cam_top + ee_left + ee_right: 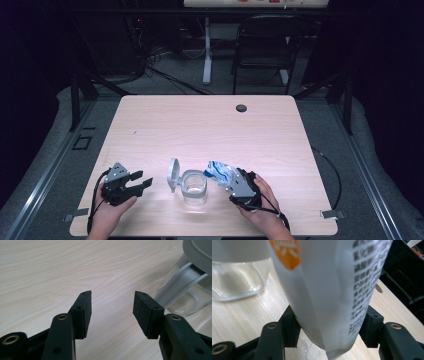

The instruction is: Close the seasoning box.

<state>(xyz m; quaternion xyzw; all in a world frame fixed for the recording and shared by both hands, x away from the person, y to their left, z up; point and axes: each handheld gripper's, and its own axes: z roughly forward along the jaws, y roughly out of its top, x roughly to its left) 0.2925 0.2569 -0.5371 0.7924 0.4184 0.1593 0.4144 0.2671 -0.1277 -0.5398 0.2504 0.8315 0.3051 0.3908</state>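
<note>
A clear glass jar [194, 188] with a grey rim stands near the table's front edge, its grey hinged lid [173, 174] flipped open to the left. My right gripper [231, 178] is shut on a white and blue printed packet [218, 171], which points at the jar's right side. In the right gripper view the packet [329, 290] sits squeezed between both jaws, with the jar [235, 277] just beyond. My left gripper [146, 182] rests on the table left of the jar, open, with nothing between its jaws [112, 312]. The jar's lid arm [180, 282] shows at the right there.
The light wooden table [200, 125] has a dark round cable hole [241, 108] near its far edge. A black chair [265, 45] and a white desk leg [206, 50] stand beyond the table. Cables trail from both grippers off the front.
</note>
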